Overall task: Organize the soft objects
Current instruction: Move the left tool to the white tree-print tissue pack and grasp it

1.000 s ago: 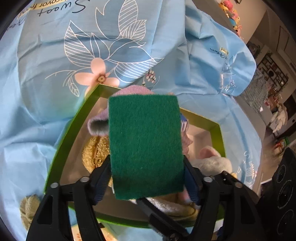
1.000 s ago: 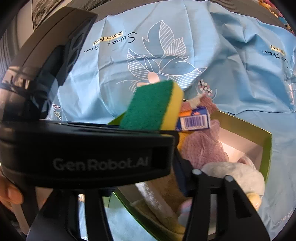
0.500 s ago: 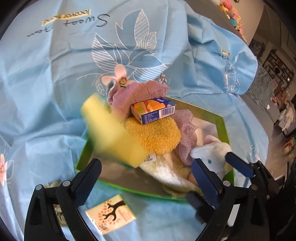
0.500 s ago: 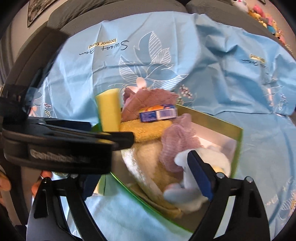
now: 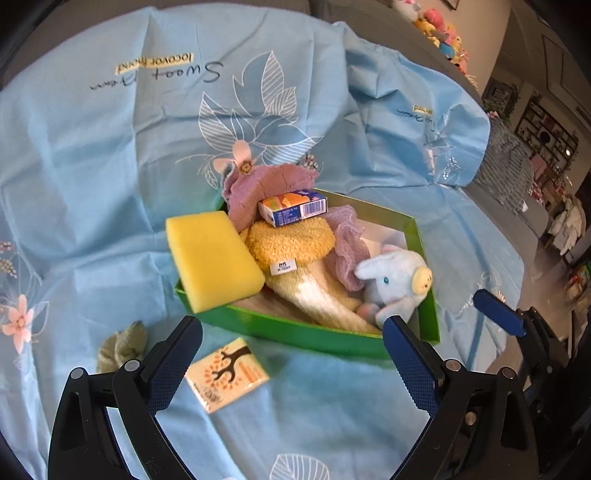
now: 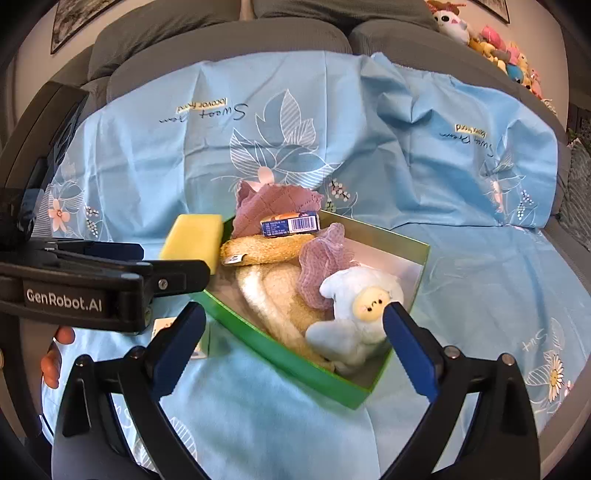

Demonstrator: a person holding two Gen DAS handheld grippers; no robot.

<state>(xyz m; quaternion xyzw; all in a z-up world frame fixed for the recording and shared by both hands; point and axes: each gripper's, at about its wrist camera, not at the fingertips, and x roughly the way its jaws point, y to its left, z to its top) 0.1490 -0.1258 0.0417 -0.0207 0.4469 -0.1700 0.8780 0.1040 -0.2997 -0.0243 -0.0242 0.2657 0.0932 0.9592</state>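
A green box point(image 5: 295, 328) point(image 6: 291, 362) on the blue cloth holds a yellow towel point(image 5: 295, 240), a purple cloth point(image 5: 258, 184), a mesh puff point(image 5: 347, 243), a small carton point(image 5: 293, 206) and a blue plush toy point(image 5: 395, 284) point(image 6: 358, 306). A yellow sponge point(image 5: 212, 258) point(image 6: 194, 238) leans on the box's left corner, yellow side up. My left gripper point(image 5: 291, 354) is open and empty, in front of the box. My right gripper point(image 6: 291, 332) is open and empty, also in front of it.
A tissue pack with a tree print point(image 5: 227, 374) and a pale green scrunched cloth point(image 5: 120, 345) lie on the blue cloth point(image 5: 110, 184) left of the box. Sofa cushions point(image 6: 295, 22) rise behind. The left gripper's body point(image 6: 74, 280) crosses the right wrist view.
My left gripper opened and let go of the sponge, which dropped onto the box's left corner yellow side up. Both grippers pulled back from the box.
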